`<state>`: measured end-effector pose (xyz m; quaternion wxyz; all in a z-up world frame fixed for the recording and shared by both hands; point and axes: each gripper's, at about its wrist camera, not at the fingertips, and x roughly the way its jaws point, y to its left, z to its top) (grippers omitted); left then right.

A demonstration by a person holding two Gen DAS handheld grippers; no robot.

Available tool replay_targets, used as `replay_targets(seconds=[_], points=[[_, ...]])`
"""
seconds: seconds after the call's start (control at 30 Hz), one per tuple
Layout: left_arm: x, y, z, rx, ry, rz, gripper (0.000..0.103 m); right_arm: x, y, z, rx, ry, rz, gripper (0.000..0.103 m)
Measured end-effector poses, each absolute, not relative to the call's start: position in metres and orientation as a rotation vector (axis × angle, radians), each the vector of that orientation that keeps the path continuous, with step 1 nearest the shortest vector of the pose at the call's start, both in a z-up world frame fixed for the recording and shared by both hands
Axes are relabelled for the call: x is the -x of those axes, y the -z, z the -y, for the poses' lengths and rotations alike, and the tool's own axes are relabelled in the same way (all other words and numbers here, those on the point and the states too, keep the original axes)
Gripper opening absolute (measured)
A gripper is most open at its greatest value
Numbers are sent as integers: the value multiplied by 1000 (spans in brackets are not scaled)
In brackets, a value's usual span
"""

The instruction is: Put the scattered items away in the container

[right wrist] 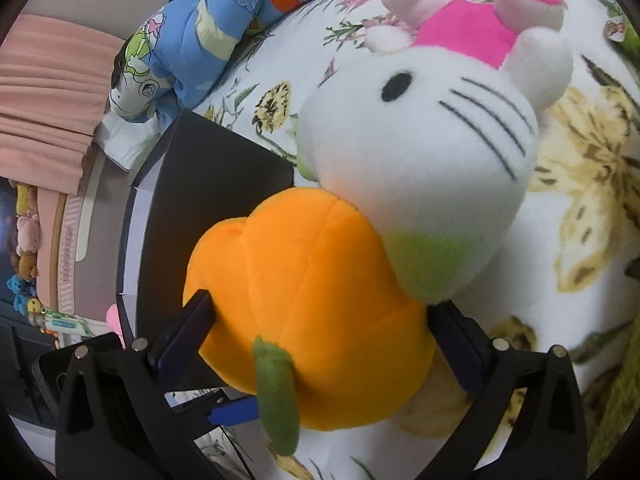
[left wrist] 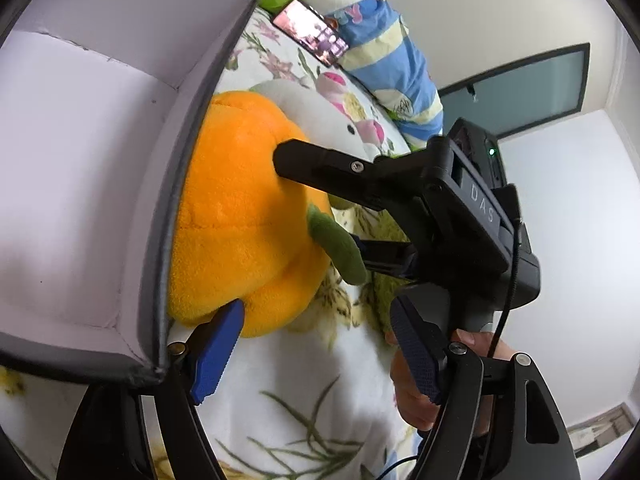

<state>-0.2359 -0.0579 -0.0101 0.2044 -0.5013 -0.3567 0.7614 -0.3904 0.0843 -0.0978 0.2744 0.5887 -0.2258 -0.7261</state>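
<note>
An orange plush pumpkin (left wrist: 240, 216) with a green stem lies on the floral bedspread against the outer wall of a dark fabric storage box (left wrist: 100, 184) with a pale lining. My right gripper (right wrist: 320, 332) is shut on the pumpkin (right wrist: 312, 304), one finger on each side; it also shows in the left wrist view (left wrist: 304, 208). My left gripper (left wrist: 316, 356) is open and empty, its left fingertip at the box's corner. A white cat plush (right wrist: 420, 152) with a pink bow lies just behind the pumpkin.
A blue striped pillow (right wrist: 192, 28) and a phone (left wrist: 310, 32) lie at the far side of the bed. Pink curtains (right wrist: 44, 84) and a shelf with small toys are at the left. A dark door (left wrist: 520, 88) is in the white wall.
</note>
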Motion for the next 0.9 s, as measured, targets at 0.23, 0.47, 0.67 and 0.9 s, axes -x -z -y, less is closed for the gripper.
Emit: replay_targets(seconds=[0.23, 0.47, 0.67, 0.9], points=[[213, 12, 74, 1470, -2215, 1088, 80, 394, 105, -88, -1561, 1909, 648, 103], [209, 4, 59, 1441, -2318, 1052, 81, 392, 112, -88, -1553, 1891, 706, 103], [198, -8, 40, 1327, -2482, 1011, 100, 389, 114, -87, -1550, 1894, 738, 103], [206, 1, 33, 1270, -2553, 974, 102, 386, 120, -84, -1528, 1882, 778, 103]])
